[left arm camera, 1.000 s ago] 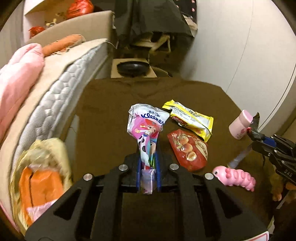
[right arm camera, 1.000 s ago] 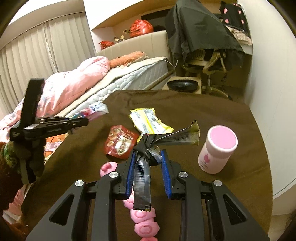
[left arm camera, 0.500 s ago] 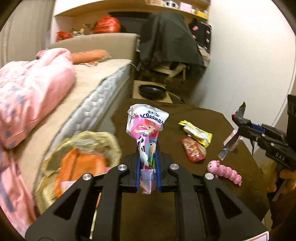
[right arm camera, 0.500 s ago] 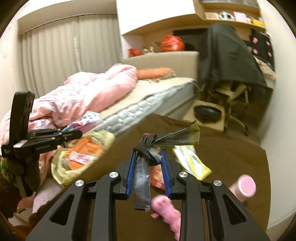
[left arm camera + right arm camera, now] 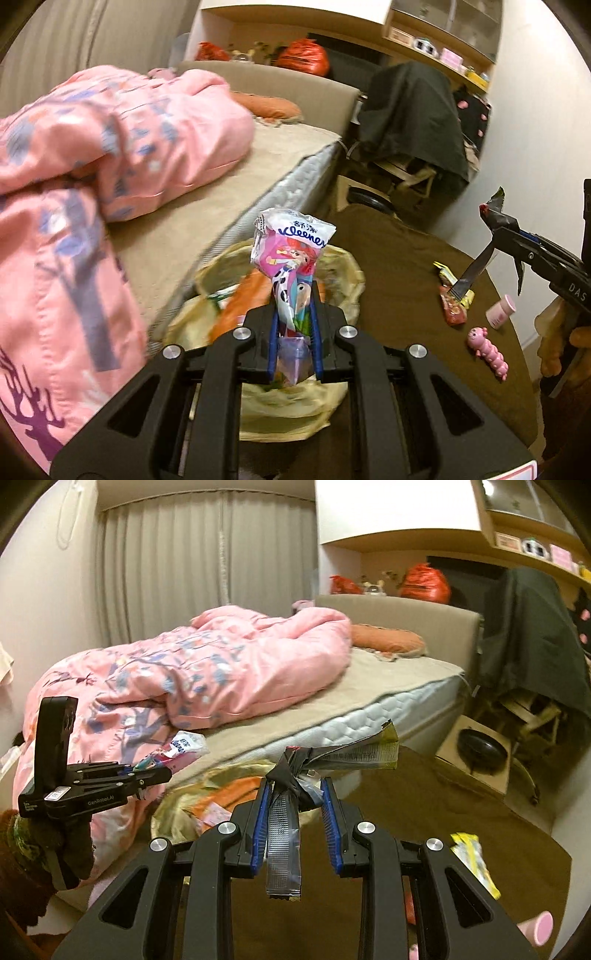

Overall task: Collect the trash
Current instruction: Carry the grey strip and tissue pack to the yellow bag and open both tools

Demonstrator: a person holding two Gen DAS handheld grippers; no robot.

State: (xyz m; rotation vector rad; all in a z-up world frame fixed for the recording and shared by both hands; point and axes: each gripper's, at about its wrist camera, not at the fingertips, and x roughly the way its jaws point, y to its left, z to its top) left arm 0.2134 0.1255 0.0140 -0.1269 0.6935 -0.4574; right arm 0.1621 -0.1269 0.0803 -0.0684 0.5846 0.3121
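My left gripper (image 5: 294,295) is shut on a pink Kleenex tissue packet (image 5: 291,254), held upright over a yellowish trash bag (image 5: 343,280) with orange wrappers inside. My right gripper (image 5: 295,794) is shut on a knotted silver wrapper (image 5: 284,823), above the brown table near the same trash bag (image 5: 207,794). Each gripper shows in the other's view: the right gripper (image 5: 506,229) at the right edge, the left gripper (image 5: 147,773) at the left with the tissue packet (image 5: 177,747). A yellow wrapper (image 5: 472,860) and a red wrapper (image 5: 452,310) lie on the table.
A bed with a pink quilt (image 5: 184,672) runs along the left of the brown table (image 5: 399,266). A pink caterpillar toy (image 5: 487,350) and a pink-capped bottle (image 5: 500,314) sit on the table's right. A draped chair (image 5: 410,118) stands behind.
Both grippers swung left from over the table's wrappers toward the bed side, still holding their items. The trash bag now sits right under the left gripper.
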